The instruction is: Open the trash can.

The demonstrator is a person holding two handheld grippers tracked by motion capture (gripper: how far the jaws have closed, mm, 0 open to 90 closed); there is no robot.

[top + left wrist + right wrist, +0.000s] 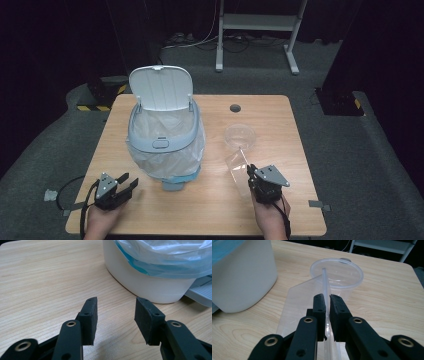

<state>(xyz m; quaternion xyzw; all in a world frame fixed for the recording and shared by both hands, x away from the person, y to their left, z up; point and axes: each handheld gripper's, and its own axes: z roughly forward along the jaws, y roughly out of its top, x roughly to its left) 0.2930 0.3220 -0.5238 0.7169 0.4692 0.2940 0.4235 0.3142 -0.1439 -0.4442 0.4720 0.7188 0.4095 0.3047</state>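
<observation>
Work in hand: I am judging this to be binning the clear plastic cup (239, 150), with the bin (165, 137) standing lid up just to its left.
Right gripper (251, 171): I am pinching the rim wall of the cup between the jaws, which are pressed nearly together on the thin plastic.
Left gripper (131, 182): I am holding it idle low over the surface (215, 210), jaws spread with nothing between them, near the bin's base.
Cup position: it is lying tilted near the right side of the surface, apart from the bin; it is looking empty to me.
Bin contents: I am seeing a pale liner bag (167, 122) draped over its rim; what is lying inside, I cannot tell.
Done so far: the lid (161, 87) is already up and the cup is gripped.
Left to do: I am still needing to carry the cup across, over the opening, and release it.
</observation>
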